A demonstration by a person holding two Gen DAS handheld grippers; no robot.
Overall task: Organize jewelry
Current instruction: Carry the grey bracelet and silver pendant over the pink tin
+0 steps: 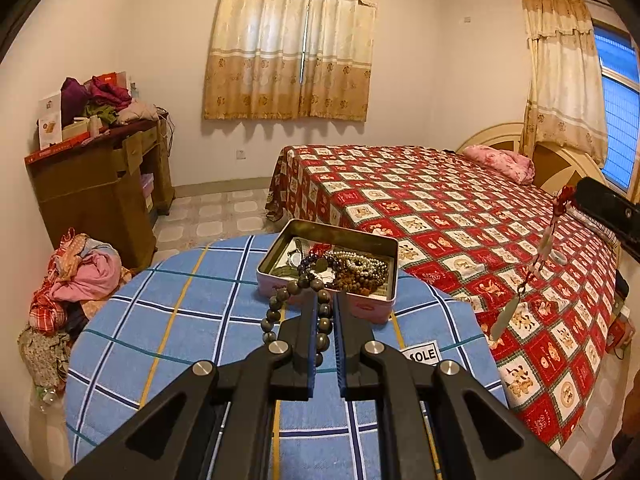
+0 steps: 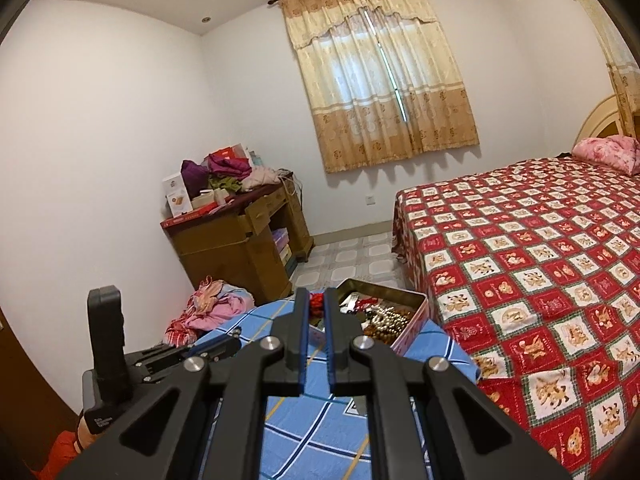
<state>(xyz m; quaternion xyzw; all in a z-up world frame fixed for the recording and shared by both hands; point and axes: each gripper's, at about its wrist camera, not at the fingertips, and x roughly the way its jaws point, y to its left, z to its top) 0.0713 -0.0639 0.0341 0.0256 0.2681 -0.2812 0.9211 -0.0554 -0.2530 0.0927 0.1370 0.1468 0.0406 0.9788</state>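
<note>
Close up, left gripper (image 1: 325,300) has its jaws pinched on a bead bracelet (image 1: 276,312) of grey-brown beads; the loop droops to the left of the fingers and hangs over the surface (image 1: 180,320), a round top w/ a blue checked cloth. Just past the fingertips sits the tin (image 1: 332,264), open, pink-sided, metal inside, on the far part of the cloth near the edge. Inside it: pearl strands (image 1: 360,260), dark purple beads, brown wooden beads, a watch at the left end, plus bits of red. A white label (image 1: 422,355) w/ black letters shows on the cloth, right of the jaws. Right gripper (image 2: 316,300) is held higher, jaws nearly closed on a red knotted cord (image 2: 316,306); from the left view that cord hangs from the right gripper (image 1: 600,204) at the frame's right edge, w/ pale beads and a pale green pendant (image 1: 506,316) dangling in the air in front of the bed (image 1: 460,220). Bed has a red-and-white patchwork cover and a pink pillow (image 1: 500,162) at the head. On the floor, left, a clothes heap (image 1: 72,280); behind it a brown desk (image 1: 100,184) piled w/ boxes and cloth. Far wall: curtains (image 1: 292,40) drawn over the window.
</note>
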